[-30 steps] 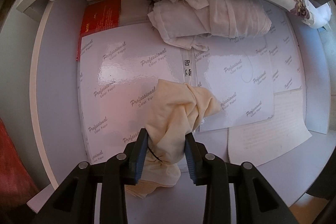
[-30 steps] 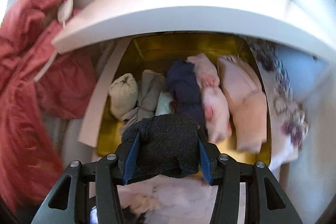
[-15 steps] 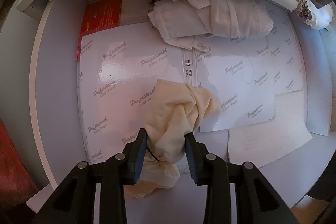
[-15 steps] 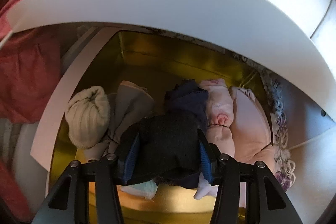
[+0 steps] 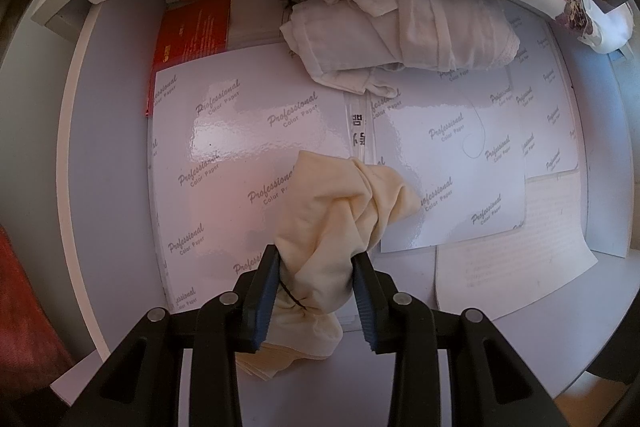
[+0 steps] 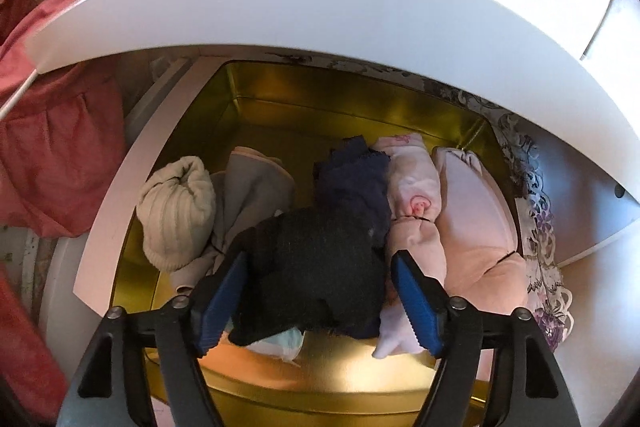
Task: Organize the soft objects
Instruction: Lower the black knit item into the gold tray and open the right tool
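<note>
1. Inside the gold tin [image 6: 352, 99], rolled bundles fill the floor; right gripper [image 6: 320, 287] jaws have just spread off the black bundle [image 6: 320, 267].
2. Over the papered desk [image 5: 100, 107], left gripper [image 5: 316, 291] pinches the cream cloth [image 5: 336, 211]; the white bundle [image 5: 400, 31] far behind waits.

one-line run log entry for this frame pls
left gripper: shut on cream cloth bundle over glossy sheets | right gripper: jaws just opening, black bundle released into gold tin | phase: stowing
</note>
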Demonstrator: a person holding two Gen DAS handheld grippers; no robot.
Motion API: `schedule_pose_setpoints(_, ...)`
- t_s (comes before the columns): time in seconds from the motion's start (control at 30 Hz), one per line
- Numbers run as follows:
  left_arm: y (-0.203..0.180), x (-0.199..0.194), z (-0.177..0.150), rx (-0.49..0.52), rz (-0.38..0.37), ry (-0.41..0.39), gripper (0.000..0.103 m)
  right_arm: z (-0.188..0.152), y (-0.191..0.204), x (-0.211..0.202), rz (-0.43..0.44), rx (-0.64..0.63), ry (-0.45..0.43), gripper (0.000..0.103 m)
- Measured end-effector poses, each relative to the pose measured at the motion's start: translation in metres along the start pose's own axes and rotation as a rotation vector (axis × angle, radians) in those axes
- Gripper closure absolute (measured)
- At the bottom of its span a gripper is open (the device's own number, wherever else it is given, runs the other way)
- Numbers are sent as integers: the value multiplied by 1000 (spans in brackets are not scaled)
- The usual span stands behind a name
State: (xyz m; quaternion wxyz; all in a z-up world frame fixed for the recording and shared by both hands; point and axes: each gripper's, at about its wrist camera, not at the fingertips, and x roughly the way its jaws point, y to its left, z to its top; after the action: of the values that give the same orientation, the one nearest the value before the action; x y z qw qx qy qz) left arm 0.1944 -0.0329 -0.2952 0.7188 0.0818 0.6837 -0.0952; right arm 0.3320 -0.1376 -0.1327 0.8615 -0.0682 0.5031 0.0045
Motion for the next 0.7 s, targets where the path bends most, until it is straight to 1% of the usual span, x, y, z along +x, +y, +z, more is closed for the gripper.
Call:
schedule_pose_setpoints(0.37,0,-1,-1,3,3,-4,68,-9,-10,-28,-3,17,-29,14)
schedule_pose_setpoints(0.7,0,-3,-2,8,7,-10,68,-27,-21,-48,-3,28,-41,14)
